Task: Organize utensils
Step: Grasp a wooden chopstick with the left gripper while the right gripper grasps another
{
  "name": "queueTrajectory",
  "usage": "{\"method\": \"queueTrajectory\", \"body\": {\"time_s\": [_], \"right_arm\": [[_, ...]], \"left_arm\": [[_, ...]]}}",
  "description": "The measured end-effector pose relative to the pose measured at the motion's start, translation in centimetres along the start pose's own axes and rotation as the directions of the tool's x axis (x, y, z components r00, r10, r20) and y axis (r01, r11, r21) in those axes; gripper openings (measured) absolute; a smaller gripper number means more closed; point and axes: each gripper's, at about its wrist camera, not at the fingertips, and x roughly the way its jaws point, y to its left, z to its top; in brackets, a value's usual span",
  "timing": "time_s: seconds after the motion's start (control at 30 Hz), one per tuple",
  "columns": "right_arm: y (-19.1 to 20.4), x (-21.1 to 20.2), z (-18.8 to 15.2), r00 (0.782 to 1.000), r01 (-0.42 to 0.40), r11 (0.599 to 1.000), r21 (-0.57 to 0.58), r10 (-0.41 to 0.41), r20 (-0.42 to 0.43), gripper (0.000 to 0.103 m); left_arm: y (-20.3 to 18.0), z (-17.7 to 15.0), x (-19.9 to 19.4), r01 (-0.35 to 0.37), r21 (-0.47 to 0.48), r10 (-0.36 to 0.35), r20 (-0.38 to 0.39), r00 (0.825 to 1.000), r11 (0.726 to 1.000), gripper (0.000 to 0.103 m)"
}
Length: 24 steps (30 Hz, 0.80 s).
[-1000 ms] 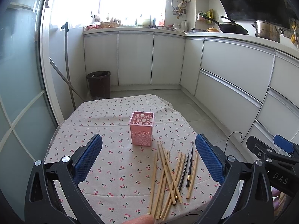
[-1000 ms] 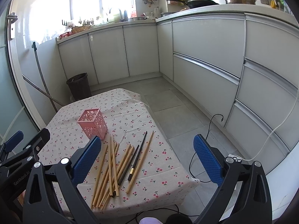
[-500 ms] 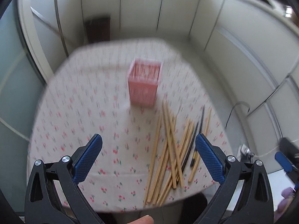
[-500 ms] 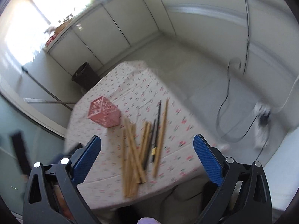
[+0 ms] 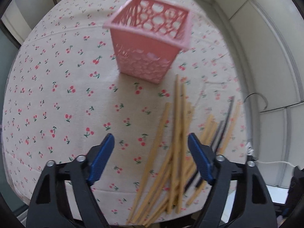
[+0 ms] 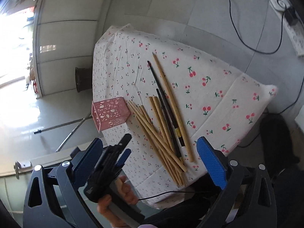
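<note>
Above the cherry-print tablecloth, we see the left gripper pointing steeply down, its jaws closing with only bare cloth and the near ends of a few chopsticks in the gap, nothing pressed by the pads. In the right wrist view, a hand carries that gripper from below. The right gripper looks obliquely down at the table, its view rolled, its blue pads spread wide and holding nothing. The wooden chopsticks lie fanned near the table's front edge, two dark ones among them, their butts just short of the overhang. The pink holder stands upright just beyond their tips. We note open cloth left of the pile and bare floor past the table's far side.
</note>
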Motion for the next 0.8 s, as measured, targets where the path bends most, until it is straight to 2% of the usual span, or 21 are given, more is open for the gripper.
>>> {"method": "queueTrajectory", "body": {"time_s": [0.03,0.17,0.3,0.47,0.5,0.53,0.57,0.63,0.7,0.8], "right_arm": [[0.1,0.3,0.0,1.0,-0.006,1.0,0.008,0.006,-0.004,0.096],[0.9,1.7,-0.2,0.999,-0.015,1.0,0.003,0.015,-0.044,0.096],[1.9,2.6,-0.5,0.998,0.029,0.998,-0.058,-0.032,-0.048,0.096],[1.4,2.7,0.5,0.997,0.082,0.993,-0.087,-0.083,-0.001,0.096],[1.4,2.9,0.9,0.994,0.109,0.99,-0.088,-0.108,0.019,0.096],[1.3,3.1,1.2,0.991,0.132,0.987,-0.093,-0.13,0.029,0.096],[1.5,3.4,1.8,0.985,0.171,0.98,-0.105,-0.167,0.042,0.096],[1.9,4.3,2.9,0.964,0.264,0.954,-0.141,-0.256,0.075,0.096],[2.2,5.0,3.9,0.94,0.337,0.929,-0.155,-0.321,0.118,0.096],[2.1,6.3,5.0,0.925,0.369,0.92,-0.131,-0.35,0.149,0.096]], "left_arm": [[0.1,0.1,0.4,-0.013,0.006,0.013,-0.011,1.0,1.0,0.062],[0.1,0.4,1.4,-0.012,0.019,0.012,-0.025,1.0,1.0,0.057],[-0.7,0.6,2.1,-0.031,0.043,0.033,-0.025,0.999,0.999,0.053],[-1.7,0.9,4.4,-0.059,0.081,0.064,-0.056,0.996,0.995,0.044],[-2.1,0.8,4.9,-0.072,0.094,0.077,-0.05,0.996,0.993,0.044],[-2.5,0.6,4.9,-0.088,0.116,0.092,-0.028,0.995,0.989,0.039],[-3.3,0.4,5.0,-0.097,0.154,0.1,-0.014,0.995,0.983,0.035],[-3.9,0.1,5.0,-0.063,0.162,0.067,-0.019,0.998,0.985,0.011],[-4.0,-0.1,4.9,-0.039,0.156,0.043,-0.022,0.999,0.987,0.007],[-3.0,-0.6,4.5,-0.054,0.15,0.054,0.009,0.999,0.987,0.006]]}}
